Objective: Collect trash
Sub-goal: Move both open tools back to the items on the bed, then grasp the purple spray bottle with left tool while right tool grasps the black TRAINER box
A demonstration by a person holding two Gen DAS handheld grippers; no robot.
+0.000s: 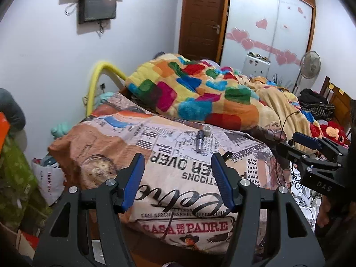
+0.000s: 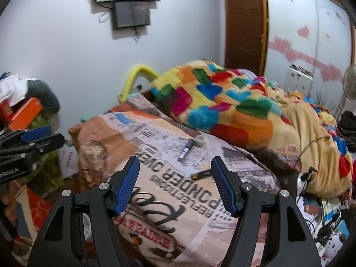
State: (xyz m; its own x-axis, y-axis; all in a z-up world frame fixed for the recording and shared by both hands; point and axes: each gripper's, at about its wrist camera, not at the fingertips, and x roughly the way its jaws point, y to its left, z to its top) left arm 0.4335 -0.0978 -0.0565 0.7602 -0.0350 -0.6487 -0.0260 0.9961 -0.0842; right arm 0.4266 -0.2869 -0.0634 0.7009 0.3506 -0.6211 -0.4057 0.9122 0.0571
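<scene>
A grey tube (image 1: 199, 142) lies on the printed newspaper-pattern bedcover (image 1: 124, 155), with a small white tape roll (image 1: 207, 130) touching its far end. Both show in the right wrist view: the tube (image 2: 186, 150) and the roll (image 2: 201, 140). A thin dark and green stick (image 2: 201, 174) lies nearer on the cover. My left gripper (image 1: 176, 162) is open and empty, short of the tube. My right gripper (image 2: 175, 165) is open and empty, also short of the tube. Each gripper shows at the edge of the other's view.
A colourful patchwork blanket (image 1: 193, 93) is heaped behind the items. A white plastic bag (image 1: 50, 182) and clutter sit on the floor at left. Cables and papers (image 2: 322, 218) lie at right. A standing fan (image 1: 309, 66), door and wardrobe stand at the back.
</scene>
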